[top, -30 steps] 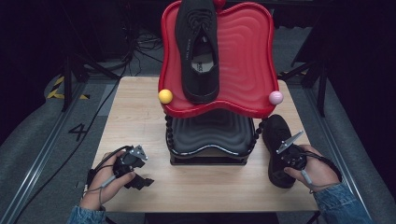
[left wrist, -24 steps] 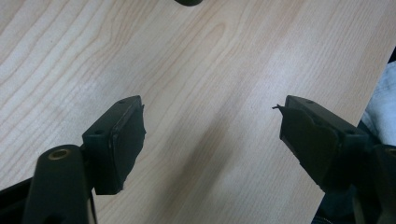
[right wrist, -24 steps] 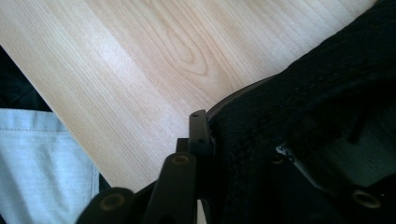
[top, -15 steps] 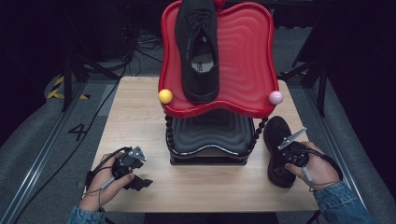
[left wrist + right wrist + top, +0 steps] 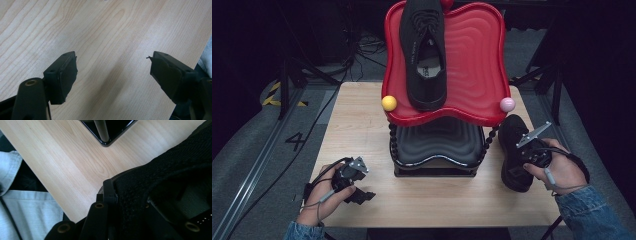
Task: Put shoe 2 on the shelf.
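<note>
A black shoe [image 5: 514,150] lies at the table's right side, beside the rack. My right gripper [image 5: 523,159] is shut on its heel collar. In the right gripper view one jaw lies outside the shoe's [image 5: 170,175] knit wall and the other inside, so the right gripper [image 5: 127,197] pinches that wall. Its jaws have just been closing on it. A second black shoe [image 5: 424,50] rests on the red tray [image 5: 477,60]. My left gripper [image 5: 357,192] sits low at the front left, and in its own view the left gripper [image 5: 113,72] is open over bare wood.
The red tray tops a rack with a black lower tray [image 5: 437,142] in the middle of the wooden table [image 5: 357,125]. A yellow ball [image 5: 389,103] and a pink ball [image 5: 507,104] mark the red tray's front corners. Dark floor and cables lie around the table.
My right gripper has risen a little with the shoe's heel in it, and its hand has shifted slightly right. The left gripper has stayed where it was.
</note>
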### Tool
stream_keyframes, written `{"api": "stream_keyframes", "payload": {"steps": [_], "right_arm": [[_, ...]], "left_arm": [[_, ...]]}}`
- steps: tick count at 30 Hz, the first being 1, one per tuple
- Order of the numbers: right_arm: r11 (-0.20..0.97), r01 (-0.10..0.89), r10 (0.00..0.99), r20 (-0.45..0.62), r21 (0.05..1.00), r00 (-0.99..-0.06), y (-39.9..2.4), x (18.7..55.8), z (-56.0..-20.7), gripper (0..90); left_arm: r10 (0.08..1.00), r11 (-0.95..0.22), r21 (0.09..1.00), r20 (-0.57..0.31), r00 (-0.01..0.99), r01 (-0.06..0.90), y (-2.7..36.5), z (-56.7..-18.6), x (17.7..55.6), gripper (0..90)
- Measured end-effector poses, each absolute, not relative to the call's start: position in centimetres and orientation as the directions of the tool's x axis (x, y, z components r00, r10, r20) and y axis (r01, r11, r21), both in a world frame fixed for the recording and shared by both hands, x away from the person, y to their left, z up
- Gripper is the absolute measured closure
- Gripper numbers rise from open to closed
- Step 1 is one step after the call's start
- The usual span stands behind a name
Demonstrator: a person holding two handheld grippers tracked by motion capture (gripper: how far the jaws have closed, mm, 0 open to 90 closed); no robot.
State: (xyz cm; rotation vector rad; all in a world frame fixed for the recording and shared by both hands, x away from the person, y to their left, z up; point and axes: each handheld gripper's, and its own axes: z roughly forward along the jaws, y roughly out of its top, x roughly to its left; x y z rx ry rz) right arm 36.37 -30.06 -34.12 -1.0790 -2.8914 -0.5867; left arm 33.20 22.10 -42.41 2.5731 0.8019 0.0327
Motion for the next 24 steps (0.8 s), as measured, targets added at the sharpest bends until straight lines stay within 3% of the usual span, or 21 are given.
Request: {"api": "stream_keyframes", "payload": {"steps": [24], "right_arm": [[0.731,0.579,0.623,-0.007,0.360,-0.782,-29.4,35.5,-23.0,85.6]], "left_arm": [[0.545,-0.733,0.412,-0.122,0.829,0.542,22.1,-42.6,33.1,22.1]]}}
